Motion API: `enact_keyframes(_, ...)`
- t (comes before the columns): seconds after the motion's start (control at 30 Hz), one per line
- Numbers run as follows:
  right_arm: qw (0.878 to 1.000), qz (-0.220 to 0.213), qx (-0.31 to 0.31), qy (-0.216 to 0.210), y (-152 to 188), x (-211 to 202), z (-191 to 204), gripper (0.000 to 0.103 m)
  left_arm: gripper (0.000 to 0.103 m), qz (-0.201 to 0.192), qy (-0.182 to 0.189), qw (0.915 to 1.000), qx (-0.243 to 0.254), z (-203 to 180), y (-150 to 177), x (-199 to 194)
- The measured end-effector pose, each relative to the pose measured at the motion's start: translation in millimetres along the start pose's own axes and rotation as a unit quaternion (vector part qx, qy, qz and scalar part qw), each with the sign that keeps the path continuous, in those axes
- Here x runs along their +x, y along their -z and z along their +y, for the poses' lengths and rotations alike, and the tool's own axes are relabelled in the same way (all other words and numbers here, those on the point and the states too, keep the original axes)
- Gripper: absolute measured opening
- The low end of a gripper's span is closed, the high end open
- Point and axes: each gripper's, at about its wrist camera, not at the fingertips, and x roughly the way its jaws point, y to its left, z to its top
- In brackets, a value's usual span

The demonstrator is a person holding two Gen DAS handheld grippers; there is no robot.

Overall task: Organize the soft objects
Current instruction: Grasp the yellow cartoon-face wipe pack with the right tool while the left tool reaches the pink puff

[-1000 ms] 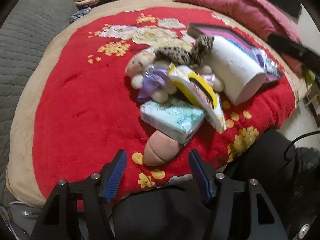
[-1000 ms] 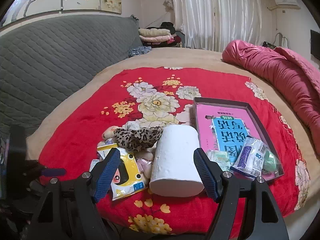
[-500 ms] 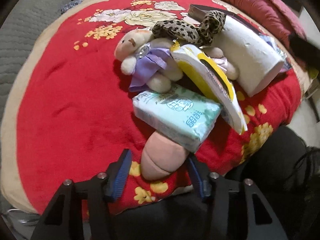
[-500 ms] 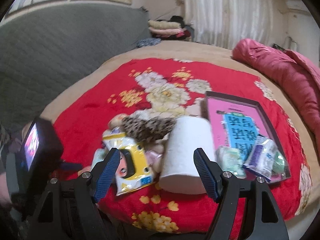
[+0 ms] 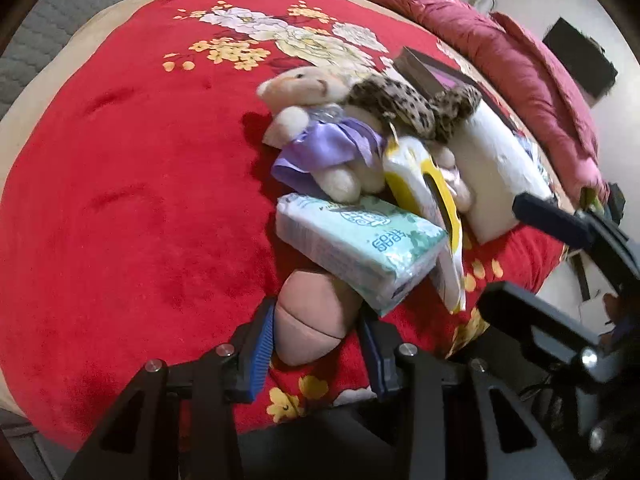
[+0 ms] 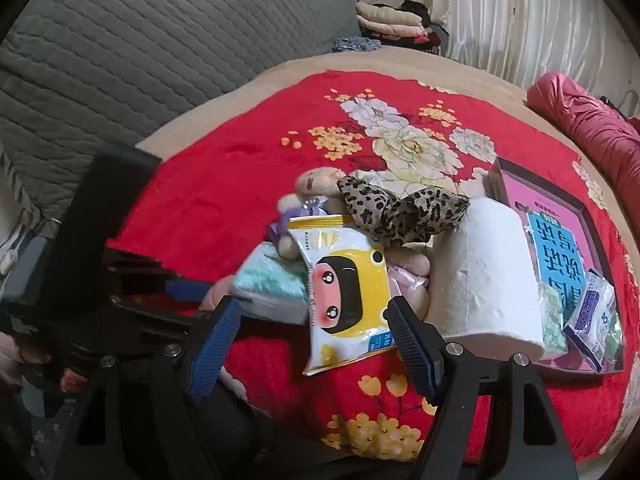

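Note:
A pile of soft things lies on the red flowered blanket [image 5: 120, 200]. A pink plush piece [image 5: 312, 320] sticks out from under a pale green tissue pack [image 5: 356, 240]. My left gripper [image 5: 318, 344] is open, its blue pads on either side of the pink piece, close to it. Behind lie a plush bear in a purple dress [image 5: 320, 136], a leopard-print cloth [image 5: 408, 104], a yellow wipes pack [image 6: 344, 292] and a white paper roll [image 6: 484, 272]. My right gripper [image 6: 312, 340] is open and empty, just in front of the wipes pack.
A dark tray [image 6: 596, 224] with a pink and blue booklet and small packets sits right of the roll. A rolled crimson quilt [image 5: 500, 48] lies at the far right. A grey quilted headboard [image 6: 140, 40] stands at the left, folded clothes [image 6: 392, 24] behind.
My left gripper has moved forward until its pads flank the pink plush piece, and the gap between them has narrowed. My right gripper has swung left toward the wipes pack.

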Motion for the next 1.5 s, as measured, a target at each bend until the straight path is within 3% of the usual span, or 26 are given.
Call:
enact_keyframes(0.53,0.997,0.040,-0.023,0.062,-4,54,-6,0.077,0.037,-0.034,0.018,0.9985,-0.038,23,-12,-11)
enact_keyframes(0.73,0.989,0.036,-0.079,0.118,-11,72,6,0.082,0.037,-0.033,0.019,0.9986,-0.037,22,-12,-8)
enact_keyframes(0.9,0.975,0.062,-0.144,0.157,-7,88,19,0.082,0.037,-0.031,0.015,0.9989,-0.032,19,-12,-5)
enact_keyframes(0.97,0.971,0.063,-0.164,0.163,-5,91,22,0.076,0.037,-0.030,0.013,0.9990,-0.030,18,-12,-4)
enact_keyframes(1.03,0.968,0.060,-0.173,0.172,-5,91,22,0.054,0.037,-0.030,0.011,0.9991,-0.029,17,-12,-4)
enact_keyframes(1.2,0.975,0.053,-0.155,0.151,-5,80,17,0.048,0.036,-0.034,0.004,0.9991,-0.025,14,-11,-5)
enact_keyframes(1.5,0.994,-0.007,-0.077,0.077,-12,26,7,0.047,0.036,-0.045,-0.002,0.9986,-0.026,9,-9,-15)
